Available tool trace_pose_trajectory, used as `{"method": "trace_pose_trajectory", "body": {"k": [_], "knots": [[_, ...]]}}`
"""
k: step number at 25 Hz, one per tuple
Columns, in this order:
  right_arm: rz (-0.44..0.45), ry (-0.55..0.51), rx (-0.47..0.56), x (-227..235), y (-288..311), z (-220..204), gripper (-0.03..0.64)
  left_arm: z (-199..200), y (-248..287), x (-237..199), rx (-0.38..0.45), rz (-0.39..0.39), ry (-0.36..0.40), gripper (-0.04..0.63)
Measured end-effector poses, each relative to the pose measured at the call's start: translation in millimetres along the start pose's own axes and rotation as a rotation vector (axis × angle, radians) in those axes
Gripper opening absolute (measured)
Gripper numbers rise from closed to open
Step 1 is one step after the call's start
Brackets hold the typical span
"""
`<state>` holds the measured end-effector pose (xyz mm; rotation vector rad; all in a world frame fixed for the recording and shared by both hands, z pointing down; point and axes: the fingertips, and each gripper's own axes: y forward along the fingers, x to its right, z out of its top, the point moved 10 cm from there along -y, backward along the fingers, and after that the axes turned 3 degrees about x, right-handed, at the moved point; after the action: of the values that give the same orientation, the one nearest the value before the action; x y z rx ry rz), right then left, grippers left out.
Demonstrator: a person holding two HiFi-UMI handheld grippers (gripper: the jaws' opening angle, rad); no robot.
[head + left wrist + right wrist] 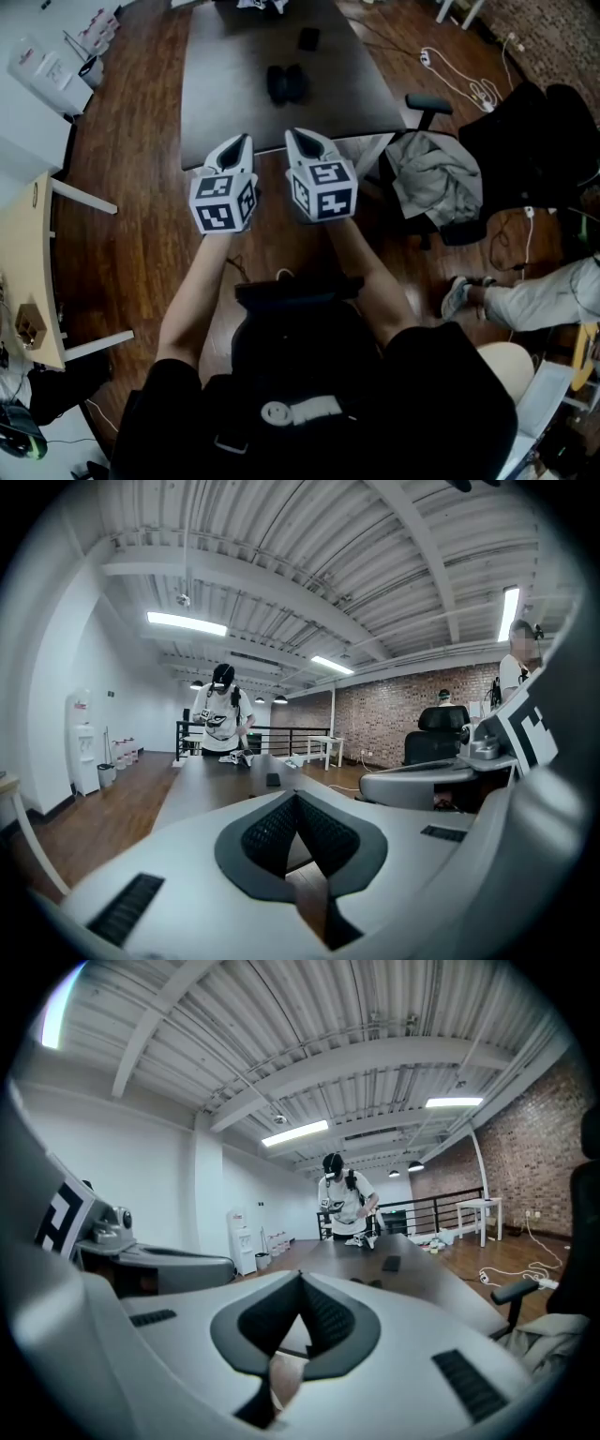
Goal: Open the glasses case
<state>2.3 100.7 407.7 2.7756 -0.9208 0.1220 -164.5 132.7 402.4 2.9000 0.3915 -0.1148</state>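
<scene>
Black case: the case sits lid down on the dark tabletop, well in from its near edge and about midway across.
Left claw: the left claw has its pads pressed together on nothing, and its own view shows only floor and tabletop edge through the slit below the pads.
Right claw: the right claw is likewise pressed together and bare, held just beside the left one, both pointing up the tabletop.
Bearing: the case lies ahead of both claws, almost dead ahead of the right one and ahead and a little to the right of the left one.
Gap: both tips are over the near edge of the tabletop, and bare wood separates them from the case, so nothing is touched yet.
Nearer hand: the right one, by a small margin, going by the head view.
Long axis: it looks to run across, left to right before the claws, though the case is a dark lump and this is uncertain. I cannot tell which side has the seam or hinge.
Beyond: a flat black thing lies further up the tabletop, past the case and well apart from it.
Off right: a chair draped in grey cloth stands by the tabletop corner, clear of the straight line to the case.
Next move, as a judgement: both claws must go forward and spread, one to steady the base and one to lift the lid.
</scene>
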Motion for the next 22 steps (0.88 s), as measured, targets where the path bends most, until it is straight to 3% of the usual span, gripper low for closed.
{"method": "trace_pose_trajectory", "body": {"k": [10,18,22], "knots": [[-0.015,0.032,0.009,-3.8,-92.3,-18.5,0.003,-13.0,-55.3,72.8,0.008,-0.029,0.024,-0.005],[0.015,0.005,0.035,-33.0,-179.3,-41.8,0.003,-38.1,-132.6,125.3,0.013,0.006,0.048,-0.005],[0.015,0.043,0.044,-51.5,-233.8,-59.4,0.003,-53.4,-180.4,154.4,0.004,0.032,0.043,-0.005]]}}
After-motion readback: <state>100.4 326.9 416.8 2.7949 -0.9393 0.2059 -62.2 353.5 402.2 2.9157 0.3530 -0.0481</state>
